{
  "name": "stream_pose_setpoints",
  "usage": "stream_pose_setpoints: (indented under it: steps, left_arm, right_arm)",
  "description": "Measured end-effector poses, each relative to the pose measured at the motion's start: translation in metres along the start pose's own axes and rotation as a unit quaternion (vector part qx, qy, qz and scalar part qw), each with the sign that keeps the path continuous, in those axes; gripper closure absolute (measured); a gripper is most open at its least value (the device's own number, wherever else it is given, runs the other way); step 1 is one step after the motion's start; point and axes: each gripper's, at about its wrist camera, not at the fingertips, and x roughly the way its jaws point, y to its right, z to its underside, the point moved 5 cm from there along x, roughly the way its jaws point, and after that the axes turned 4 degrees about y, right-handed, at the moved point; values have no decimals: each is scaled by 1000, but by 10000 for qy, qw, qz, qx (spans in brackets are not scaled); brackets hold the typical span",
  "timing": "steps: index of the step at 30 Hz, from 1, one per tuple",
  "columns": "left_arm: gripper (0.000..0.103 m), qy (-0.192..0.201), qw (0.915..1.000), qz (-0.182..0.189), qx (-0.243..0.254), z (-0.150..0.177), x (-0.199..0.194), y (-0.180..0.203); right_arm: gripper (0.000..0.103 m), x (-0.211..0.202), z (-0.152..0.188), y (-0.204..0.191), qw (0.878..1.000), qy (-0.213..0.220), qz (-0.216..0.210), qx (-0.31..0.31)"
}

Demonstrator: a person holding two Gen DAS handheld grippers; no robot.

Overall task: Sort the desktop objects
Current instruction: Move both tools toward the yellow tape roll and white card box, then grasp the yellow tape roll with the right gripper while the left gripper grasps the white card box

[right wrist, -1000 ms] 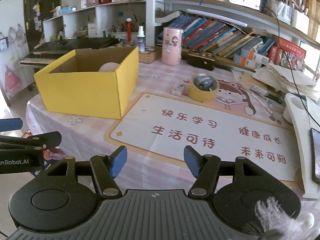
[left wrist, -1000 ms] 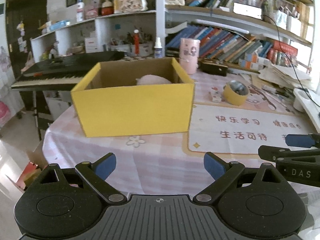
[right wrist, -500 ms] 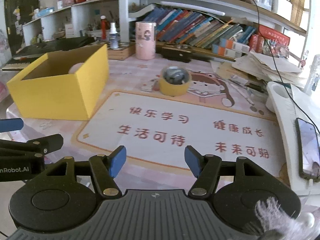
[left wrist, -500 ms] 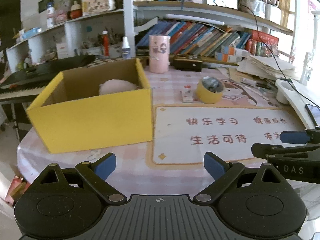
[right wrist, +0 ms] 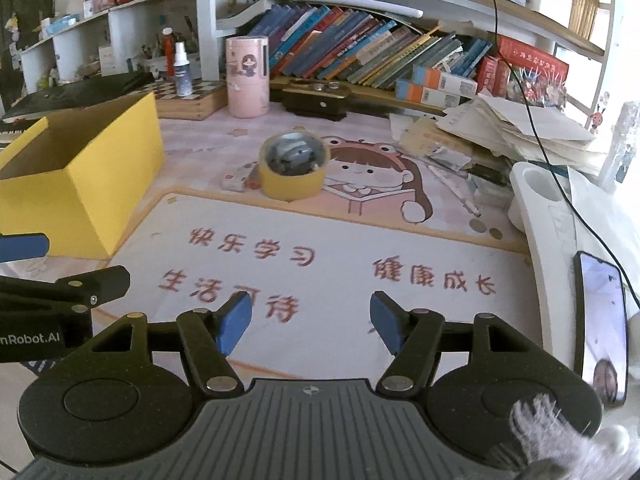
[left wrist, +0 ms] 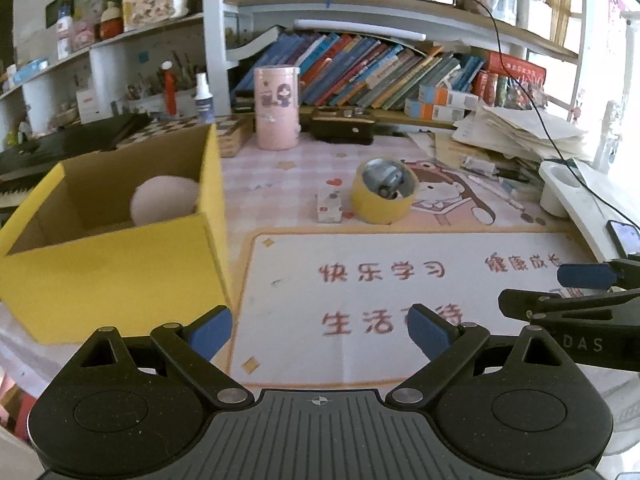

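Seen from the left wrist camera, the left gripper (left wrist: 319, 330) had swung rightward over the last second: the yellow box (left wrist: 116, 256), earlier straight ahead, now sat at ten o'clock, and the tape roll (left wrist: 384, 197) had come to about one o'clock, well apart from the fingers. Its jaws stood wide apart and empty, as before. A pale pink round thing (left wrist: 164, 204) lay inside the box, so one item seemed already sorted; the turn suggested the tape roll or the small white packet (left wrist: 329, 208) just beside it was next. The right gripper (left wrist: 576, 292) showed at three o'clock.

Seen from the right wrist camera, the right gripper (right wrist: 310, 322) had likewise turned right and closed in, jaws apart, holding nothing. The tape roll (right wrist: 294, 170), with some small grey thing inside it, lay near twelve o'clock on the printed desk mat (right wrist: 344, 248).

The mat covered a pink checked tablecloth (left wrist: 280, 168). Behind stood a pink canister (right wrist: 246, 76), a spray bottle (right wrist: 182, 70), shelves of leaning books (right wrist: 360, 56), and a paper stack (right wrist: 516, 128) at two o'clock; a phone (right wrist: 600, 328) lay at three o'clock.
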Motion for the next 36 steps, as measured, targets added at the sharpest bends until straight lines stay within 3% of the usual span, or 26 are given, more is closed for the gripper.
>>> stream_pose_setpoints:
  steps: [24, 36]
  left_arm:
    - [7, -86, 9983, -567, 50, -59, 80, 50]
    - [7, -295, 9957, -883, -12, -66, 105, 48]
  right_arm:
    - [39, 82, -56, 80, 9986, 23, -502, 144]
    - [31, 116, -87, 85, 9959, 69, -893, 119]
